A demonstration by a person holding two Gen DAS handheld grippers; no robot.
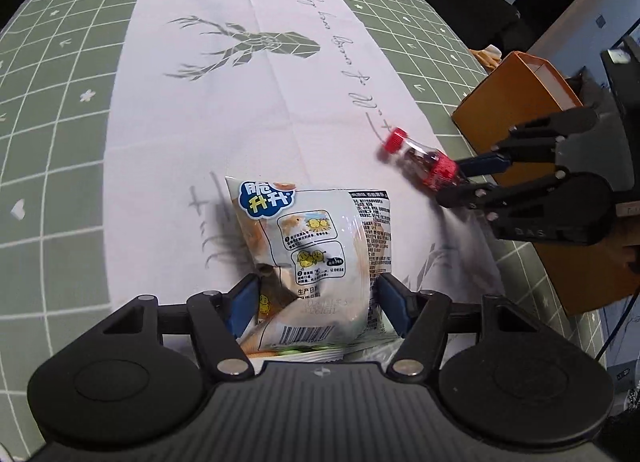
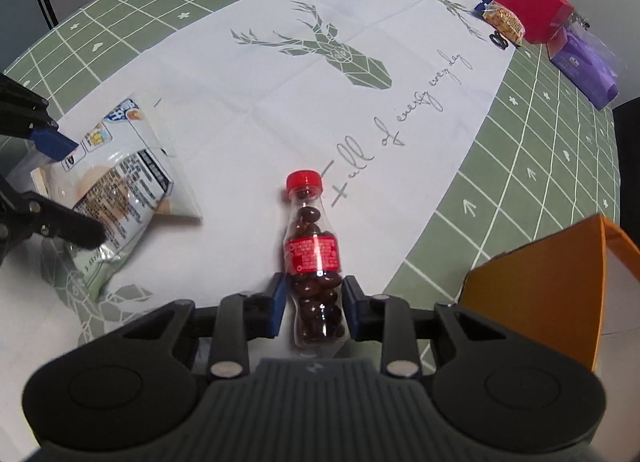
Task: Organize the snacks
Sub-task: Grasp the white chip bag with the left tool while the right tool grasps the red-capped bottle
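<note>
Bottle [image 2: 314, 258]: lies flat on the white runner [image 2: 248, 110], long axis running away from the right wrist camera, red cap at the far end; red label, print too small to read; dark candies inside.
Right gripper [image 2: 314, 304]: clenched on the bottle's lower body.
Bag [image 1: 316, 258]: on the runner left of the bottle, blue logo end farthest from the left camera, barcode nearest; Chinese print.
Left gripper [image 1: 318, 304]: pads straddle the bag; contact unclear.
Runner writing: "full of energy every day".
Box [image 2: 560, 290]: orange, right of the bottle.
</note>
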